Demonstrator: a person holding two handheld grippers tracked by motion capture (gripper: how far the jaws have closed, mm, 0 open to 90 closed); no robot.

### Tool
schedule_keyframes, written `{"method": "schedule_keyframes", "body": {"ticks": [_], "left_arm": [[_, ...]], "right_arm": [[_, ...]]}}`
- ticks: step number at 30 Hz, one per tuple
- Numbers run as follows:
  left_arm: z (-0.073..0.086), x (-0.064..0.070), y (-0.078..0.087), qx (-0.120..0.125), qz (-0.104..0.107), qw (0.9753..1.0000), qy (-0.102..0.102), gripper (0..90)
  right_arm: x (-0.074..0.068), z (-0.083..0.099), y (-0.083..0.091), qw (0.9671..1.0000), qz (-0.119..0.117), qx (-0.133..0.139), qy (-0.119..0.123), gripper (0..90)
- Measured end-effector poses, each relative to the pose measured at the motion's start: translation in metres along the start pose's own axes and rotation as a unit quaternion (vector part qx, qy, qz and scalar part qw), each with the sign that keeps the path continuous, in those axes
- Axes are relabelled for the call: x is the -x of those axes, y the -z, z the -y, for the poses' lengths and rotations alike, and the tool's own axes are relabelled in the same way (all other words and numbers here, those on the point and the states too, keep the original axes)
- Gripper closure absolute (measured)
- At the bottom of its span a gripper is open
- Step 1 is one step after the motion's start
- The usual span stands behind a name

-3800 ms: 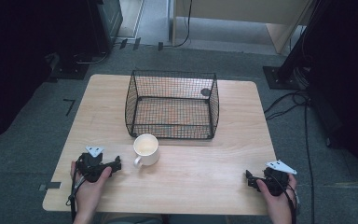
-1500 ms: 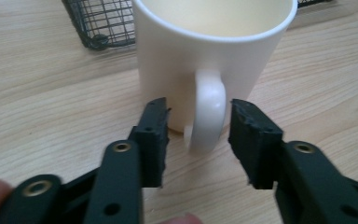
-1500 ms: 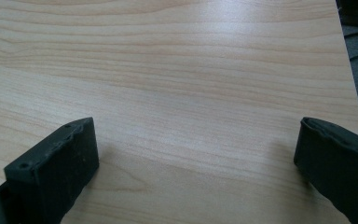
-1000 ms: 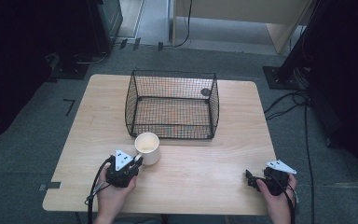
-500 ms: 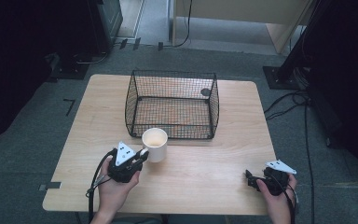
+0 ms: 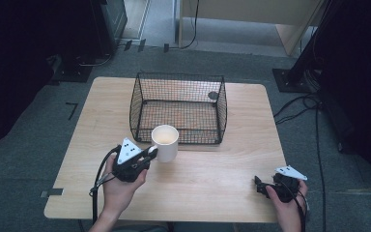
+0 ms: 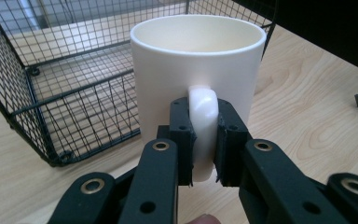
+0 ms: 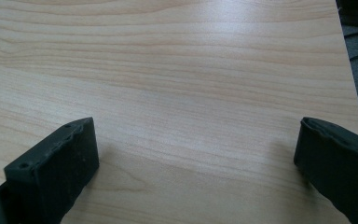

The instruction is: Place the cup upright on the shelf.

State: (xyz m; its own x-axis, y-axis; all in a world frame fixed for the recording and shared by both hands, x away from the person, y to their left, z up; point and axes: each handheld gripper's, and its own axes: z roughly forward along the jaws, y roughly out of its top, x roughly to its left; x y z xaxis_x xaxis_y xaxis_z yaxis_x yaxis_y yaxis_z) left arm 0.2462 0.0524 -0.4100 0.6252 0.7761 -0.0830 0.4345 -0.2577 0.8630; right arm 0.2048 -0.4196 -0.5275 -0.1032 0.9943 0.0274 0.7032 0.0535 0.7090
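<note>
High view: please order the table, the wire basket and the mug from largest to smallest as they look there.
1. table
2. wire basket
3. mug, held by its handle in the left tongs

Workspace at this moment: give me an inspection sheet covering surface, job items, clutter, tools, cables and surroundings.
Surface: light wooden table, bare in front of the right tool.
Job's things: white mug, upright, looks empty, standing just in front of the black wire basket; the basket looks empty, with a small dark round tag on its far right wall.
Clutter: nothing seen.
Tools: left tool shut on the mug's handle; right tool open, over bare table near the front right corner.
Cables: one trails from the left tool off the front edge; more lie on the floor at right.
Surroundings: grey carpet floor, dark equipment stands at back left and right.
</note>
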Motion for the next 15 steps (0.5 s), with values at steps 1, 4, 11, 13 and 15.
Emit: {"method": "schedule_keyframes", "body": {"ticks": [1,4,11,13,15], "left_arm": [[-0.002,0.000,0.000,0.001,-0.001,1.0000,-0.002,80.9],[-0.007,0.000,0.001,0.011,0.003,0.9999,0.000,80.9],[-0.018,0.003,0.003,0.032,0.004,0.9994,-0.008,80.9],[-0.021,0.003,0.003,0.035,0.004,0.9994,-0.008,80.9],[-0.025,0.003,0.004,0.038,0.005,0.9992,-0.010,80.9]], "right_arm": [[0.000,0.000,0.000,1.0000,0.000,0.000,0.000,0.0],[0.000,0.000,0.000,1.0000,0.000,0.000,0.000,0.0],[0.000,0.000,0.000,1.0000,0.001,0.000,0.000,0.0],[0.000,0.000,0.000,1.0000,0.001,0.000,0.000,0.0],[0.000,0.000,0.000,1.0000,0.001,0.000,0.000,0.0]]}}
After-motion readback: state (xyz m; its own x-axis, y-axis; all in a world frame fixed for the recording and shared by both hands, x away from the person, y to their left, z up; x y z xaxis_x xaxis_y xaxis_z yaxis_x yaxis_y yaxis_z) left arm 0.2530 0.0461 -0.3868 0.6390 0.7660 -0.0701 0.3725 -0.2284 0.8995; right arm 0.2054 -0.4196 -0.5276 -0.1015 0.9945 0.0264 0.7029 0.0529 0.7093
